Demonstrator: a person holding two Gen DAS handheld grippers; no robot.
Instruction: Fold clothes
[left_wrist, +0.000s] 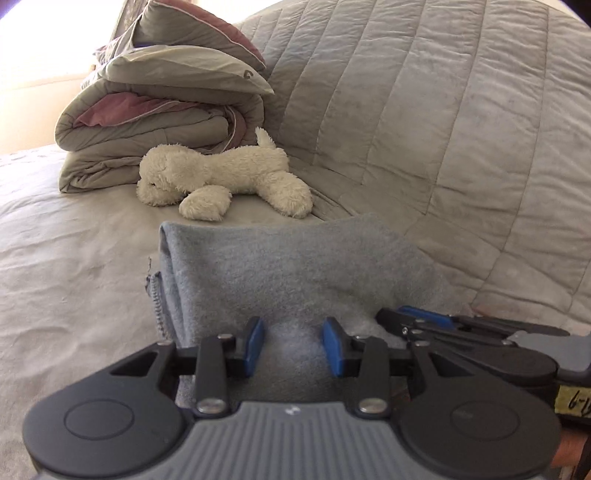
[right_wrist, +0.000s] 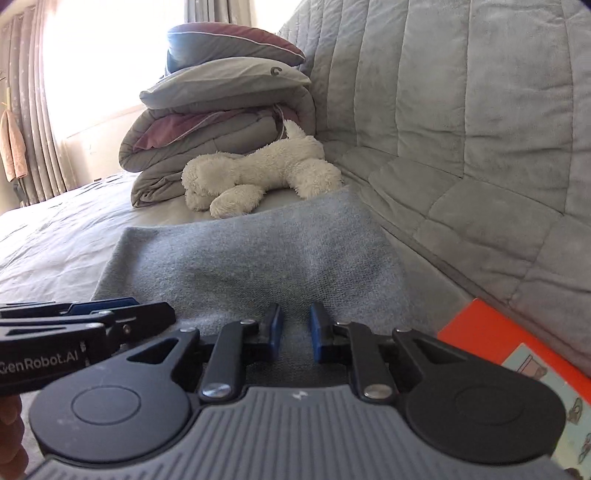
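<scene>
A folded light grey-blue knit garment (left_wrist: 280, 266) lies on the bed, its knit edge at the left side; it also shows in the right wrist view (right_wrist: 251, 269). My left gripper (left_wrist: 293, 345) stands over its near edge with the blue pads apart and a hump of the fabric between them, not pinched. My right gripper (right_wrist: 295, 330) is beside it on the right, blue pads a little apart over the same near edge, gripping nothing. Each gripper shows in the other's view, the right (left_wrist: 443, 325) and the left (right_wrist: 92, 317).
A white plush dog (left_wrist: 221, 177) lies just beyond the garment, also in the right wrist view (right_wrist: 258, 173). A stack of folded grey and mauve duvets (left_wrist: 162, 110) stands behind it. A quilted grey backrest (left_wrist: 443, 129) rises on the right. An orange box (right_wrist: 517, 354) lies at the right.
</scene>
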